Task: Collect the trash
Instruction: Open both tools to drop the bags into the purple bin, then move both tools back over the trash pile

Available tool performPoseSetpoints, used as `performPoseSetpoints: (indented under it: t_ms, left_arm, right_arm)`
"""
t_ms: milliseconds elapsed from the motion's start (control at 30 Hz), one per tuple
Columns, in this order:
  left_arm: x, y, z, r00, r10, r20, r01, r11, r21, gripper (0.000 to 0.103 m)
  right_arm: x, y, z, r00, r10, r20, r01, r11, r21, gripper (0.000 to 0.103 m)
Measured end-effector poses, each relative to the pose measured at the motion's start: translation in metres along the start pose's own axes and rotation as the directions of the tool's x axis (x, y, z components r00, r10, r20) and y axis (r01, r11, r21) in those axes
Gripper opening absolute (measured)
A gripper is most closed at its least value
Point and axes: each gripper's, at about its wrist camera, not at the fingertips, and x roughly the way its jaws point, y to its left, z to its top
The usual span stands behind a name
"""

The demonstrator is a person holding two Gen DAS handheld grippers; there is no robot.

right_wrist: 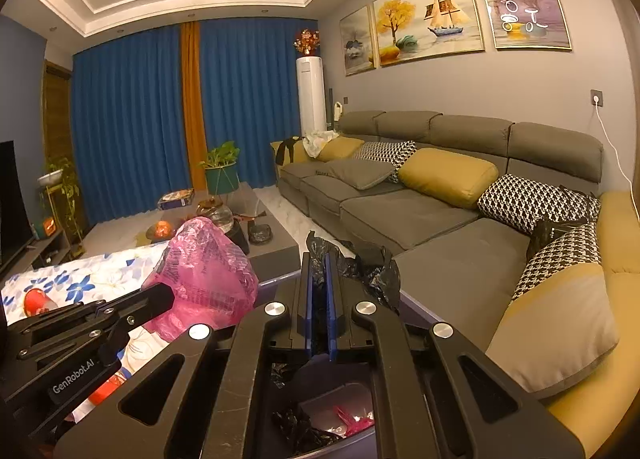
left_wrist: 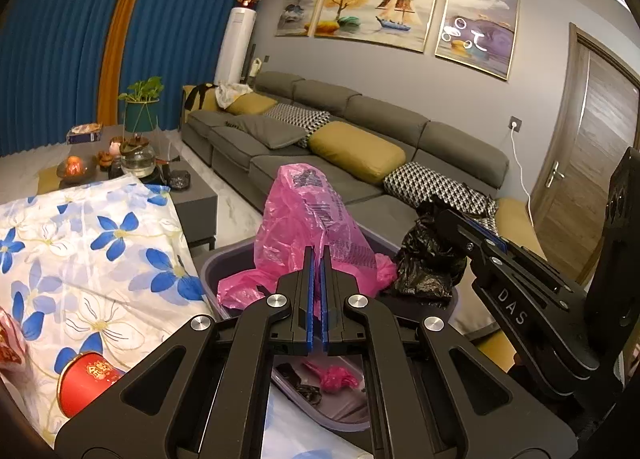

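My left gripper (left_wrist: 319,249) is shut on a crumpled pink plastic bag (left_wrist: 308,215), which stands up above a grey-purple bin (left_wrist: 224,259). To its right, my right gripper (left_wrist: 442,215) is shut on a black plastic bag (left_wrist: 428,267) that hangs over the bin's right side. In the right wrist view the right gripper (right_wrist: 319,259) pinches the black bag (right_wrist: 374,269), and the left gripper (right_wrist: 168,293) holds the pink bag (right_wrist: 208,271) at the left. Small pink and black scraps lie on the bin's floor (right_wrist: 340,399).
A table under a blue-flowered cloth (left_wrist: 100,259) stands left of the bin, with a red paper cup (left_wrist: 84,379) lying on it. A grey coffee table with a glass teapot (left_wrist: 138,155) is behind. A long grey sofa (left_wrist: 360,131) with cushions runs along the wall.
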Motion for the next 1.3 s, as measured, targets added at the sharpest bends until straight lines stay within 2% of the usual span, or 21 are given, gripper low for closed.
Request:
performPoseSetpoints:
  t_ms: [67,100,133,167,200,233,267,400,500,600,667,867,1000,1033,1133,1167,1300]
  left_arm:
    - [0.003,0.003,-0.001,1.0,-0.006,-0.005,0.006,1.0,-0.008,0.005]
    - [0.004,0.003,-0.002,1.0,-0.012,-0.01,0.012,1.0,-0.012,0.009]
    - [0.006,0.004,-0.002,1.0,-0.02,-0.016,0.02,1.0,-0.016,0.029]
    - [0.007,0.005,-0.002,1.0,-0.012,-0.018,0.011,1.0,-0.024,0.056]
    - [0.005,0.007,-0.003,1.0,0.0,-0.006,0.0,0.999,-0.035,0.07]
    - [0.0,0.011,-0.003,1.0,0.012,0.021,-0.011,0.998,-0.056,0.078]
    - [-0.004,0.012,-0.003,0.999,0.02,0.031,-0.018,0.998,-0.065,0.08]
    - [-0.023,0.026,0.0,0.993,0.102,0.056,-0.096,0.991,-0.097,0.085]
    - [-0.046,0.034,-0.001,0.985,0.156,0.073,-0.146,0.981,-0.128,0.088]
    - [-0.079,0.04,-0.005,0.972,0.213,0.099,-0.197,0.968,-0.156,0.09]
    - [-0.102,0.041,-0.011,0.962,0.252,0.109,-0.232,0.958,-0.168,0.091]
    - [-0.178,0.052,-0.036,0.926,0.352,0.135,-0.324,0.927,-0.19,0.091]
    - [-0.227,0.068,-0.062,0.882,0.452,0.136,-0.422,0.884,-0.202,0.091]
    - [-0.243,0.075,-0.072,0.866,0.482,0.136,-0.45,0.868,-0.211,0.091]
    - [-0.274,0.091,-0.091,0.831,0.543,0.124,-0.509,0.831,-0.225,0.091]
    - [-0.288,0.099,-0.1,0.811,0.572,0.12,-0.538,0.811,-0.23,0.091]
    - [-0.326,0.122,-0.125,0.761,0.64,0.104,-0.606,0.759,-0.239,0.091]
  right_arm:
    - [0.001,-0.001,0.002,1.0,0.002,-0.003,-0.002,1.0,0.004,0.008]
    - [0.002,-0.001,0.002,1.0,0.002,-0.005,-0.002,1.0,0.007,0.016]
    - [0.002,-0.001,0.004,1.0,0.002,-0.003,-0.002,1.0,0.012,0.028]
    - [0.002,-0.002,0.005,1.0,0.003,0.0,-0.003,1.0,0.015,0.033]
    - [0.0,-0.004,0.006,1.0,-0.004,0.009,0.003,1.0,0.019,0.038]
    - [-0.002,-0.005,0.006,1.0,-0.01,0.012,0.01,1.0,0.021,0.039]
    - [-0.004,-0.006,0.007,1.0,-0.018,0.017,0.017,1.0,0.024,0.04]
    - [-0.021,-0.013,0.009,0.998,-0.046,0.052,0.044,0.998,0.05,0.054]
    - [-0.045,-0.013,0.01,0.993,-0.074,0.095,0.068,0.995,0.071,0.072]
    - [-0.072,-0.004,0.006,0.986,-0.075,0.146,0.066,0.996,0.068,0.086]
    - [-0.09,0.005,0.001,0.986,-0.041,0.164,0.032,0.998,0.059,0.088]
    - [-0.123,0.052,-0.016,0.986,0.076,0.15,-0.078,0.997,0.009,0.09]
    - [-0.139,0.093,-0.033,0.978,0.171,0.119,-0.168,0.985,-0.033,0.094]
    - [-0.141,0.102,-0.036,0.975,0.194,0.106,-0.191,0.981,-0.041,0.094]
    - [-0.149,0.134,-0.05,0.963,0.261,0.069,-0.257,0.964,-0.067,0.094]
    - [-0.151,0.147,-0.057,0.955,0.293,0.05,-0.289,0.954,-0.075,0.094]
    - [-0.156,0.187,-0.077,0.935,0.354,0.001,-0.351,0.93,-0.109,0.094]
